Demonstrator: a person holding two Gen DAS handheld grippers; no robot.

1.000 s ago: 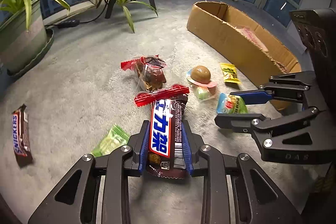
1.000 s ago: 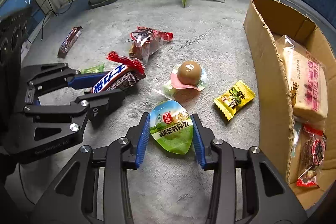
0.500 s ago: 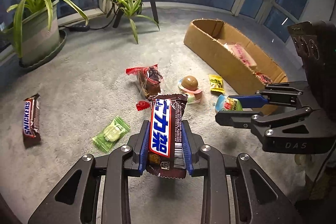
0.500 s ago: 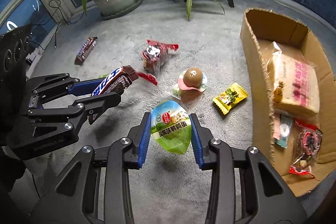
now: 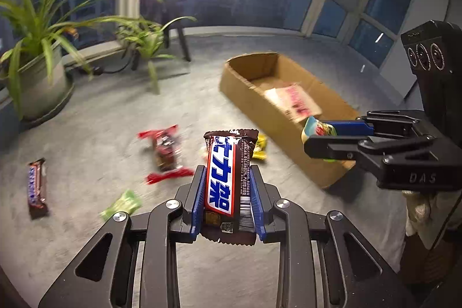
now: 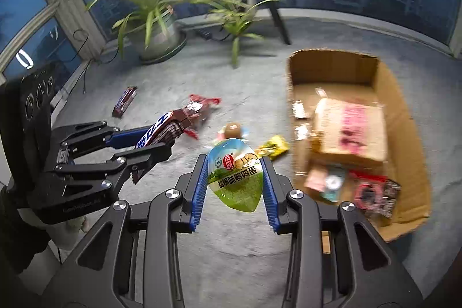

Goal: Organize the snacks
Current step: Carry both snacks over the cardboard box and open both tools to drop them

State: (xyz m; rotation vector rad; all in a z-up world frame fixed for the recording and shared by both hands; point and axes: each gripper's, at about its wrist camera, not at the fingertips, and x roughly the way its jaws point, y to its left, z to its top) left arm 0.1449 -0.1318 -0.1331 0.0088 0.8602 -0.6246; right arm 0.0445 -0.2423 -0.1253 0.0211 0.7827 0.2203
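My left gripper (image 5: 228, 178) is shut on a brown Snickers bar (image 5: 226, 181) with blue lettering, held well above the grey carpet. My right gripper (image 6: 235, 166) is shut on a green quail-egg pouch (image 6: 235, 178), also lifted. Each gripper shows in the other's view: the right one (image 5: 320, 134) with the pouch near the box wall, the left one (image 6: 161, 134) with the bar. The open cardboard box (image 6: 404, 111) lies to the right and holds a pink-printed bread pack (image 6: 350, 129) and small packets.
On the carpet lie a second Snickers bar (image 5: 36, 188), a red-ended clear candy bag (image 5: 166, 152), a green sweet (image 5: 122, 205), a yellow packet (image 6: 273, 147) and a brown jelly cup (image 6: 232, 130). Potted plants (image 5: 37, 71) and a tripod leg (image 6: 278, 22) stand at the back.
Both grippers have risen higher off the carpet with their snacks and tilted up, so the floor items look smaller and the box interior shows more. The view is motion-blurred.
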